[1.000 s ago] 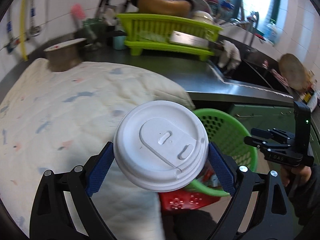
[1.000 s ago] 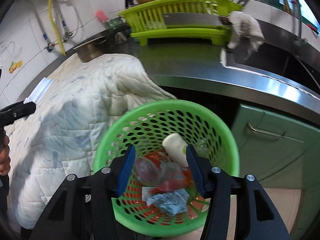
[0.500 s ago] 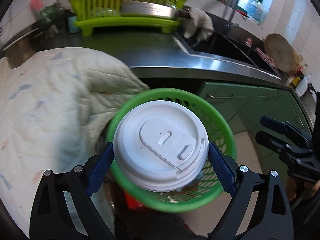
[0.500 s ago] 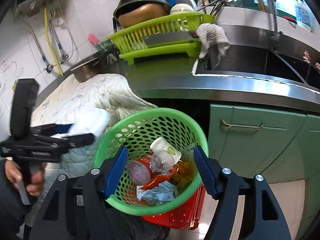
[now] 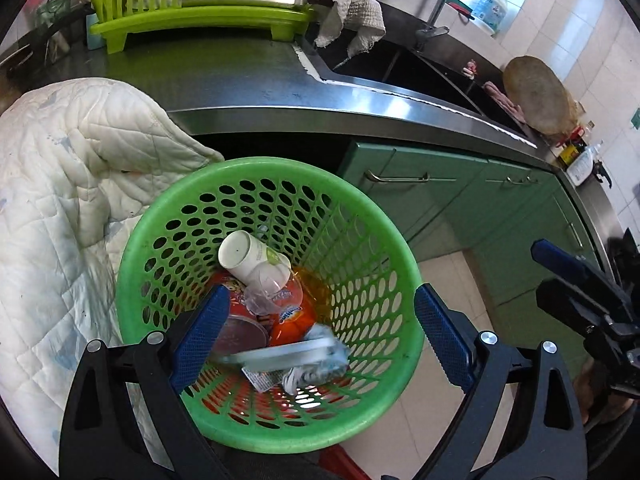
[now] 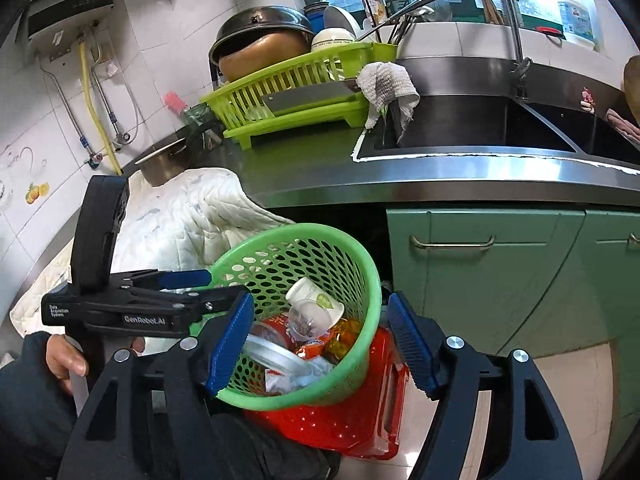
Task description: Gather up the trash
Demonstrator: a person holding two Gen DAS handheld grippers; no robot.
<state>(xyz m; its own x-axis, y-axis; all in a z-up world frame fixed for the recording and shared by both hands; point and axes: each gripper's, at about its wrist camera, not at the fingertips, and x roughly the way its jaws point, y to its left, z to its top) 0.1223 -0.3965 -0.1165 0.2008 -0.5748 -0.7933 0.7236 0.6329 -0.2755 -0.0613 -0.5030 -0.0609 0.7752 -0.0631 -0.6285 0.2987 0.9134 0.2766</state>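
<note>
A green perforated basket [image 5: 132, 248] [image 6: 372, 280] holds trash: a white paper cup [image 5: 248, 258] [image 6: 316, 300], orange wrappers [image 5: 292, 316] and crumpled paper. A white cup lid [image 5: 280, 354] [image 6: 272, 354], blurred, lies low inside it. My left gripper [image 5: 320, 336] hangs open over the basket with nothing between its blue pads; in the right wrist view the left gripper [image 6: 192, 284] reaches over the basket's left rim. My right gripper [image 6: 320, 342] is open in front of the basket, empty. At the right edge of the left wrist view the right gripper [image 5: 560, 276] stands off to the side.
A red basket [image 6: 360, 412] sits under the green one. A quilted white cloth [image 5: 60, 184] drapes to the left. Behind runs a steel counter [image 5: 240, 80] with a lime dish rack [image 5: 192, 12] and a sink [image 6: 480, 128]. Green cabinets [image 6: 500, 280] and tiled floor lie to the right.
The left gripper moved from over the cloth to above the basket and let go of the white lid, now inside. The right gripper's jaws widened and it drew back from the basket.
</note>
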